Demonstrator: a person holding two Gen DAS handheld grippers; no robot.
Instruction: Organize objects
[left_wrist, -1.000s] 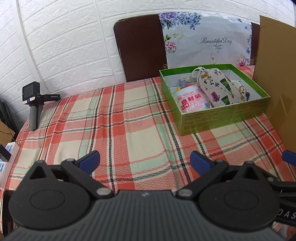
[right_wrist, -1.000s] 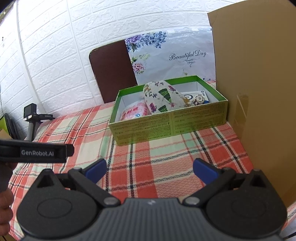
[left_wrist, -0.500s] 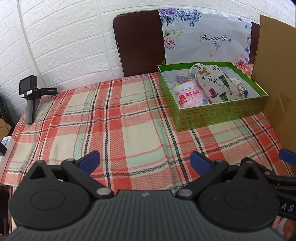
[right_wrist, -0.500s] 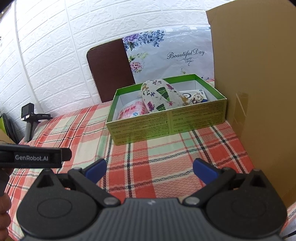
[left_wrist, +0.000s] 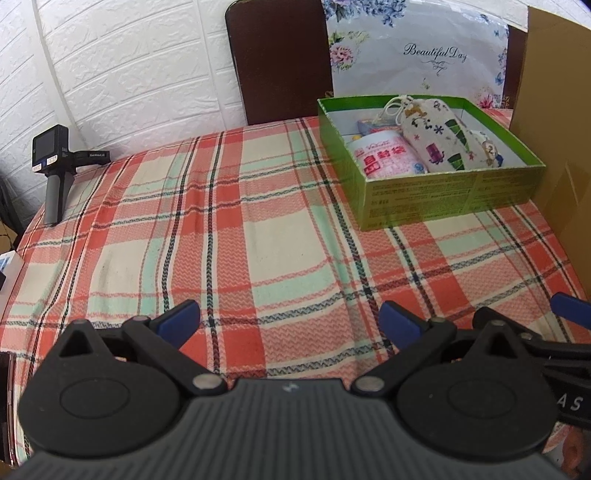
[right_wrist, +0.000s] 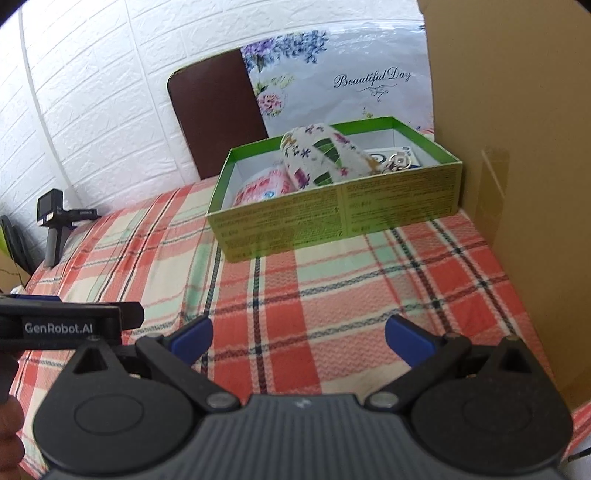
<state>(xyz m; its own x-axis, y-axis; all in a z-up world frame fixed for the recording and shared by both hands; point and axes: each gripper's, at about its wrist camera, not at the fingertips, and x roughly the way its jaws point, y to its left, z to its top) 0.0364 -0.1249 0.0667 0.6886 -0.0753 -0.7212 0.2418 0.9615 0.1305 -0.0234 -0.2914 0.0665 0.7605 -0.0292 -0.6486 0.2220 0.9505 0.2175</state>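
Both tongs, left (left_wrist: 288, 317) and right (right_wrist: 299, 334), gape empty, well short of the box (right_wrist: 332, 218). Inside it, the pouch (right_wrist: 317, 158) looks soft and light; pinch its middle.

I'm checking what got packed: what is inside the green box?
The green box holds a patterned drawstring pouch, a pink-printed white pack beside it, and a keyring on a blue-and-white card. The pouch covers whatever lies beneath it.

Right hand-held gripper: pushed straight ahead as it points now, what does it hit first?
Probably the plaid tablecloth, since it looks tilted down; if it clears that, the green box. Depth is unclear.
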